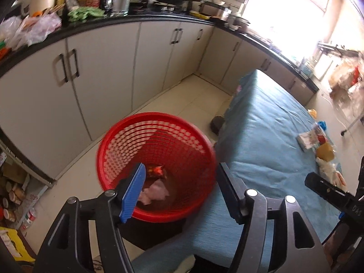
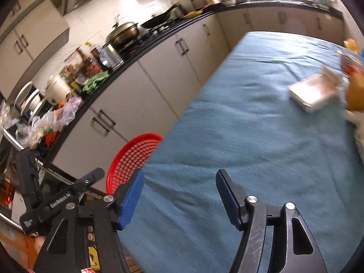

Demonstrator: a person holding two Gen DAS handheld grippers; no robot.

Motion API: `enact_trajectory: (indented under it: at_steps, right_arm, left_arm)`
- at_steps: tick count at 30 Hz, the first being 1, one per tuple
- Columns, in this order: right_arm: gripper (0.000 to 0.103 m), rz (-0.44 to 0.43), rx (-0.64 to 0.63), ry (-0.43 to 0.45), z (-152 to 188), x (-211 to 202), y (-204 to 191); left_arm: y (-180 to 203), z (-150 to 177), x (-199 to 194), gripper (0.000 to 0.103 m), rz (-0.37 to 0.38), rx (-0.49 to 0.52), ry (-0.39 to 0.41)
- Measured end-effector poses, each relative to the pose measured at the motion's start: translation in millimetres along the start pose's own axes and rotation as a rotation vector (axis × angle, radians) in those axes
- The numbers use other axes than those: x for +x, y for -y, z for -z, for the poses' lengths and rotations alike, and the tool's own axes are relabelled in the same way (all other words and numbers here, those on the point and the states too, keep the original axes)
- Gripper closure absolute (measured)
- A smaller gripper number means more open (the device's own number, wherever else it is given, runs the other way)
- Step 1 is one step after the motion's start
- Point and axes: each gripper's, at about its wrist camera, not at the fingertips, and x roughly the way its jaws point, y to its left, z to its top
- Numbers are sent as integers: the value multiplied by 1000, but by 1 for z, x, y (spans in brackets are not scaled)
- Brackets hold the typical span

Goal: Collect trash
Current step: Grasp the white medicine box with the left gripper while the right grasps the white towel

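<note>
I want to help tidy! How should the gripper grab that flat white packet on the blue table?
Probably by its edges. The white packet lies flat on the blue cloth, so come down from above with the open right gripper and pinch across its narrower width, one finger on each long edge. Its near end is free; other trash crowds the far end.

blurred wrappers [image 2: 355, 77] at table's [image 2: 227, 125] far edge
</note>
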Motion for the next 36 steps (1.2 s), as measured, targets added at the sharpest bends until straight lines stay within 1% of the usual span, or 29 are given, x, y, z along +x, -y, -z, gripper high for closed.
enact_trajectory:
  at_steps: [4, 12, 16, 18, 20, 22, 25, 28, 30, 33, 36]
  right_arm:
    - [28, 36, 42, 35, 13, -34, 33]
    - [26, 136, 149, 114, 34, -95, 107]
    - [25, 184, 208, 159, 34, -121, 142]
    - [23, 205, 219, 174, 31, -127, 152]
    - [19, 233, 221, 189, 24, -130, 161]
    - [19, 255, 221, 197, 17, -128, 168]
    - [19, 276, 218, 200, 6, -121, 177]
    - [19, 282, 219, 200, -1, -112, 184]
    - [19, 285, 216, 197, -4, -107, 189]
    - [19, 280, 212, 187, -9, -97, 191]
    - [19, 269, 206, 178, -13, -89, 191]
  left_arm:
    - [41, 1, -5, 34, 37, 84, 0]
    - [147, -2, 4, 33, 123, 307, -26]
    - [198, -7, 16, 32, 144, 411, -27]
    - [223, -10, 24, 31, 150, 465, -23]
    - [249, -15, 37, 30, 171, 515, -26]
    - [266, -20, 50, 26, 193, 545, -34]
    - [289, -28, 74, 26, 206, 582, -47]
    - [308, -35, 98, 26, 200, 625, -43]
    - [323, -39, 116, 25, 209, 660, -54]
    - [337, -43, 138, 25, 240, 698, -81]
    - [348, -44, 156, 23, 272, 738, -114]
